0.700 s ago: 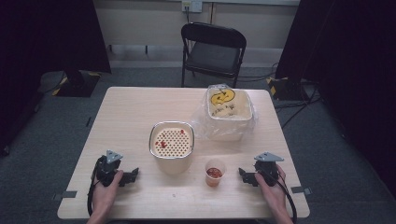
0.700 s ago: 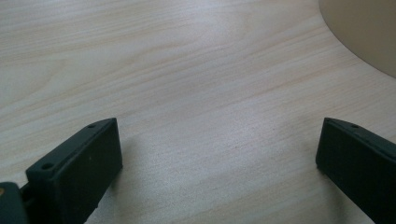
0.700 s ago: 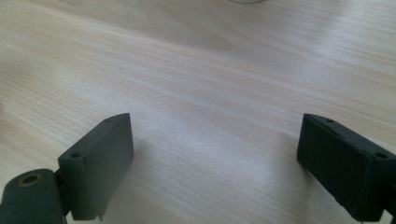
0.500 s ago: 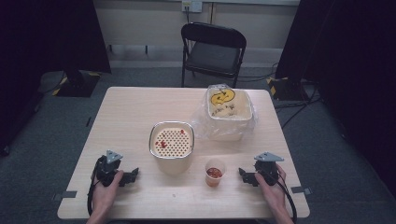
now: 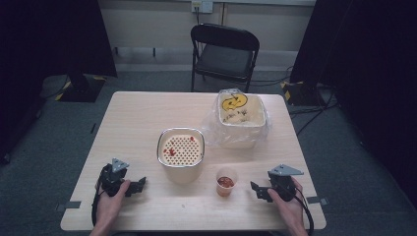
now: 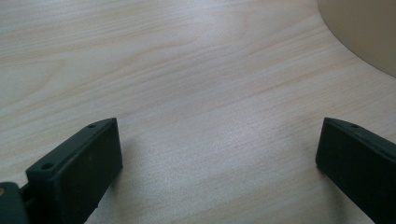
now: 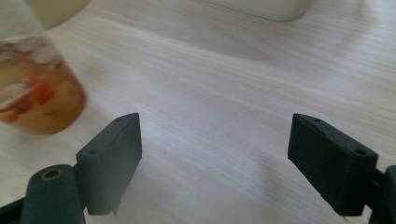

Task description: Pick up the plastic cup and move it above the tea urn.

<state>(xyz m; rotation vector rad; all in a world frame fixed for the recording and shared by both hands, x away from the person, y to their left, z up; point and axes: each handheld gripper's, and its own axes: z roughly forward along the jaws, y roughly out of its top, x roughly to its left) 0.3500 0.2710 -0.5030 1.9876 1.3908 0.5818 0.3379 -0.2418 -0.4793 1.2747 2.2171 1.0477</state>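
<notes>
- Centrally, right gripper (image 7: 215,158): its two black fingers (image 7: 114,156) stand wide apart with only bare table between them; nothing is held or touched.
- Left gripper (image 6: 219,163): its fingers (image 6: 81,172) are likewise spread wide over bare wood, clamped on nothing.
- In the high view, the right gripper (image 5: 256,191) rests low on the table near the front edge, held by the person's right hand (image 5: 287,199), fingers pointing inward toward the table's middle.
- In the same view, the left gripper (image 5: 140,186) lies near the front edge on the opposite side, held by the left hand (image 5: 110,199), fingers also pointing inward.
- Small cup (image 5: 226,182): a clear plastic cup with reddish-orange contents, upright on the table just beside the right gripper's fingertips and apart from them; in the right gripper view the cup (image 7: 35,88) appears blurred, off to the side of the fingers, not between them.
- Perforated container (image 5: 181,153): a beige tub with a metal-rimmed, dotted top bearing a few red pieces, standing at the table's middle, near the cup and between the two grippers; its curved wall (image 6: 369,28) appears at the upper corner of the left gripper view.
- Bagged tub (image 5: 241,120): a pale rectangular tub in a clear plastic bag, with a yellow printed item inside, standing behind the cup toward the far side.
- Table (image 5: 137,118): light wood grain.
- Folding chair (image 5: 223,51): black, on the floor beyond the far edge of the table.
</notes>
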